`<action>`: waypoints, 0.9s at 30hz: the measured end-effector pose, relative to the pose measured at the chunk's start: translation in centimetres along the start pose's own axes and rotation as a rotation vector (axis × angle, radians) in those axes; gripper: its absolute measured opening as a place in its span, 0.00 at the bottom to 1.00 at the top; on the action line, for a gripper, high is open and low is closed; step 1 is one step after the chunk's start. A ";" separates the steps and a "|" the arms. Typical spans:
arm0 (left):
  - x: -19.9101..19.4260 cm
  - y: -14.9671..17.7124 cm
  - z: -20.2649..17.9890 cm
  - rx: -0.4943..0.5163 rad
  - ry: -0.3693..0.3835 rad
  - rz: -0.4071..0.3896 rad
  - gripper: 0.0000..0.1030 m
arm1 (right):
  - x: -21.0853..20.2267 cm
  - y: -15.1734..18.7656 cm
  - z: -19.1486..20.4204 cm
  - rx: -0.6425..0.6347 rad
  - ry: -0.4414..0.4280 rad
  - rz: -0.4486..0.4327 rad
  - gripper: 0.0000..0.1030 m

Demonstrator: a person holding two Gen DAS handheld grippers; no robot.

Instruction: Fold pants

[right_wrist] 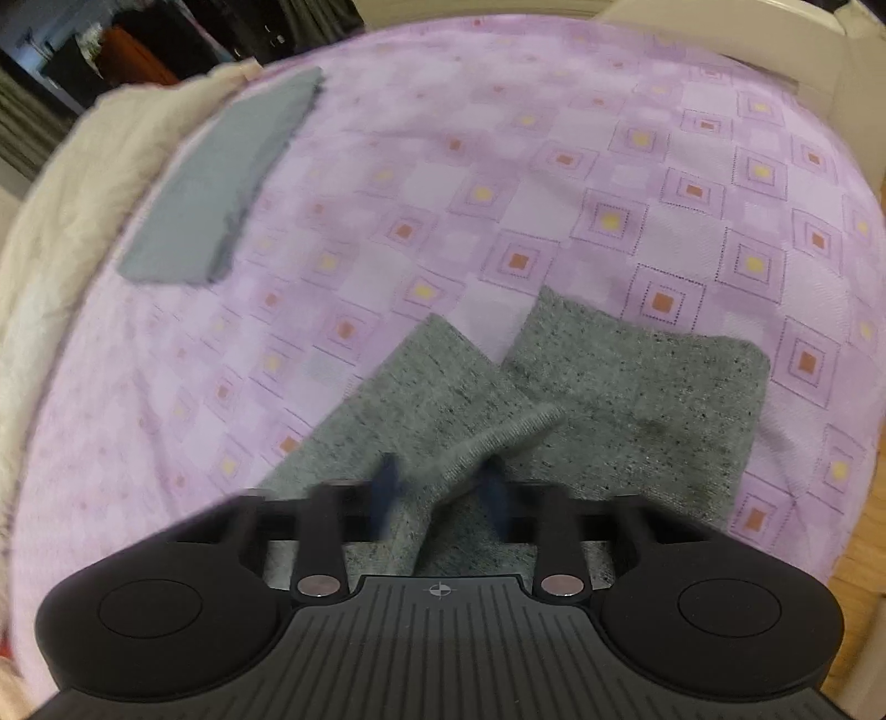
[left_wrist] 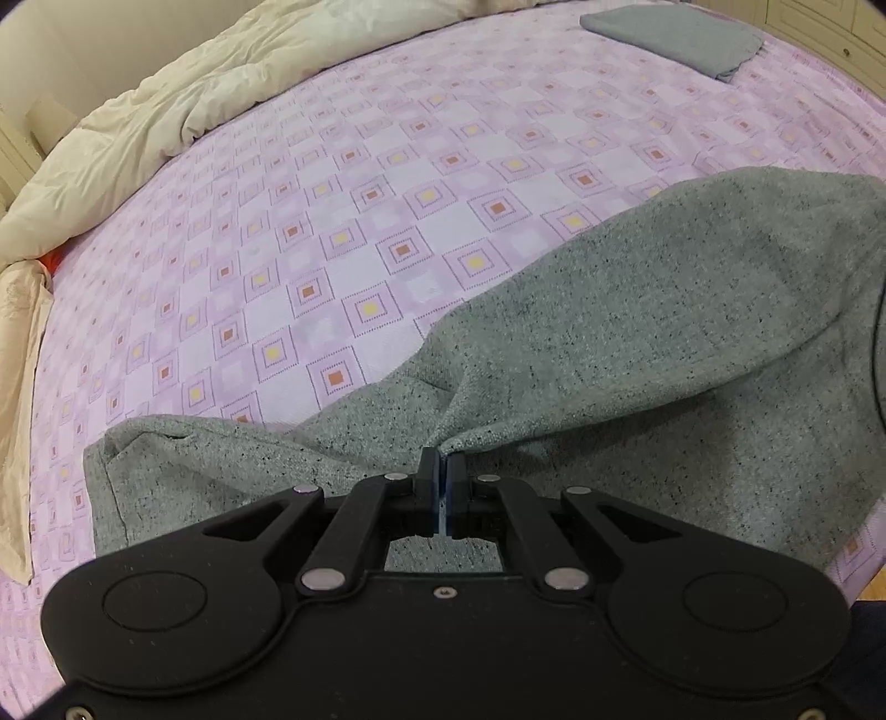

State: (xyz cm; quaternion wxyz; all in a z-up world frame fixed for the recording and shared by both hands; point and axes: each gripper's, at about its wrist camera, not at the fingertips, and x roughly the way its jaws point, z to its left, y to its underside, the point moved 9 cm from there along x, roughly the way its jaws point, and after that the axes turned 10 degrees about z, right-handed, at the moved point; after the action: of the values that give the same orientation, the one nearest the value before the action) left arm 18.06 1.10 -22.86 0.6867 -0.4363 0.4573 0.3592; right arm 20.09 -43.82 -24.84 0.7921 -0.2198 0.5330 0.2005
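Pink patterned bedsheet (left_wrist: 387, 183), grey pants (left_wrist: 637, 332) pinched by left tool (left_wrist: 442, 471)

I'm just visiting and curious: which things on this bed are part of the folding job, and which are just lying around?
Part of the job:
- speckled grey pants, pinched by the left gripper
- right gripper, fabric between its fingers

Just lying about:
- folded grey cloth
- cream duvet
- purple patterned bedsheet
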 end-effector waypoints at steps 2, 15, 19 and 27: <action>-0.3 -0.5 0.4 -0.006 -0.002 -0.014 0.03 | -0.4 -0.2 1.5 -0.065 0.008 -0.004 0.06; -10.8 -2.0 3.3 -0.047 -0.119 -0.306 0.03 | -14.7 -0.7 5.8 -0.422 -0.247 -0.268 0.04; -6.7 3.6 -0.8 0.007 -0.076 -0.134 0.03 | -8.0 0.9 -2.0 -0.357 -0.055 -0.103 0.04; -0.1 8.2 -5.9 0.028 -0.108 0.088 0.03 | -2.4 2.8 -5.9 -0.417 0.041 0.029 0.04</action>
State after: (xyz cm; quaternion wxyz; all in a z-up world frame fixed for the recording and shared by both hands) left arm 8.89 -1.39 -26.18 0.6999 -0.3863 0.4433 0.4056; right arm 13.26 -45.06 -24.97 0.7154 -0.3754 0.4992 0.3132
